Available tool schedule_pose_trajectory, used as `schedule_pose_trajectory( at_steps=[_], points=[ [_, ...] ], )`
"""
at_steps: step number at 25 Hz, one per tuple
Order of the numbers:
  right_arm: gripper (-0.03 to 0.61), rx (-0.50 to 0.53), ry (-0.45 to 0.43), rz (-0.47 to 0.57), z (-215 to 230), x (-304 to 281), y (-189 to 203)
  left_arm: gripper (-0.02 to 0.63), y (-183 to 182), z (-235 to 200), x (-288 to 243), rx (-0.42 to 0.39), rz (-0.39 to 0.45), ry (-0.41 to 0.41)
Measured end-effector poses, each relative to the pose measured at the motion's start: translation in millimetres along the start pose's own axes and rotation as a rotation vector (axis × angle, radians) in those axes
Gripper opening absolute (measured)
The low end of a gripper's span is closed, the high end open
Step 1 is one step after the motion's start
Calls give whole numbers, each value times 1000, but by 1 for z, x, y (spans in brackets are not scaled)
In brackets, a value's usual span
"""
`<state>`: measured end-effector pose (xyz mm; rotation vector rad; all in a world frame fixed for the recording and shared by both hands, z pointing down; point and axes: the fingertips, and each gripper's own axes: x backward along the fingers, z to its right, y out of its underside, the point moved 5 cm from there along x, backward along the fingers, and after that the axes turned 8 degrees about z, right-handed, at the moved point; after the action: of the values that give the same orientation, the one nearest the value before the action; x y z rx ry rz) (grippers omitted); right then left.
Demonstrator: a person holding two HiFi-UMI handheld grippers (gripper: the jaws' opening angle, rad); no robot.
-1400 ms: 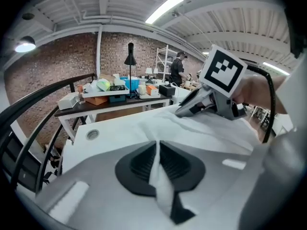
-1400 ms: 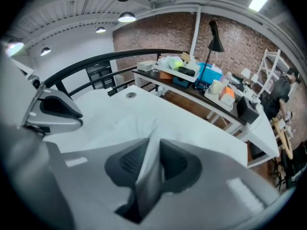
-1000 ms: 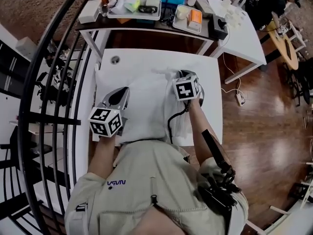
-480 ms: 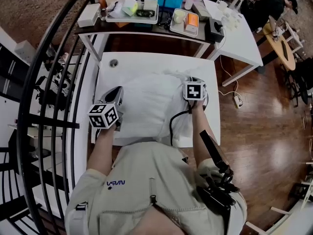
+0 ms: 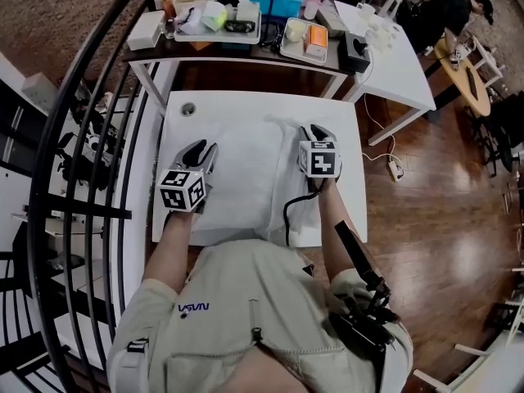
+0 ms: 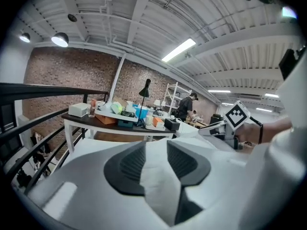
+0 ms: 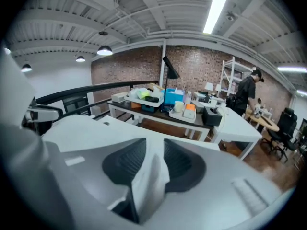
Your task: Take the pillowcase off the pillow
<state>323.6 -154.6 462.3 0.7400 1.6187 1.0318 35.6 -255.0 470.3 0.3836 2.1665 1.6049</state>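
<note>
Cloth of the white pillowcase (image 6: 154,190) stands as a loose fold between the jaws of our left gripper (image 6: 156,158), which are apart and opening. Another fold lies between the opening jaws of our right gripper (image 7: 150,159). Both grippers rest on the pillow (image 5: 246,178), one toward each side edge, and it lies flat on the white table (image 5: 246,105).
</note>
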Motion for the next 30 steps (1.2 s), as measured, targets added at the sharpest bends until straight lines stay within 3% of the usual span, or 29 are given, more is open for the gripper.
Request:
schedule_pose_trajectory(
  at_steps=[2, 4, 11, 16, 21, 30],
  points=[
    [115, -16, -9, 59, -9, 12, -8, 191, -9, 13, 7, -31, 15, 47],
    [115, -29, -5, 107, -16, 25, -13, 223, -15, 28, 16, -68, 24, 85],
    [115, -89, 37, 186, -49, 77, -11, 239, -14, 69, 53, -103, 40, 218],
    [115, -100, 52, 172, -64, 127, 13, 239, 12, 104, 73, -107, -13, 297],
    [115, -126, 9, 183, -65, 153, 40, 238, 30, 134, 82, -115, -43, 264],
    [115, -112, -211, 164, -84, 191, 97, 239, 72, 183, 105, -160, -139, 83]
  ],
)
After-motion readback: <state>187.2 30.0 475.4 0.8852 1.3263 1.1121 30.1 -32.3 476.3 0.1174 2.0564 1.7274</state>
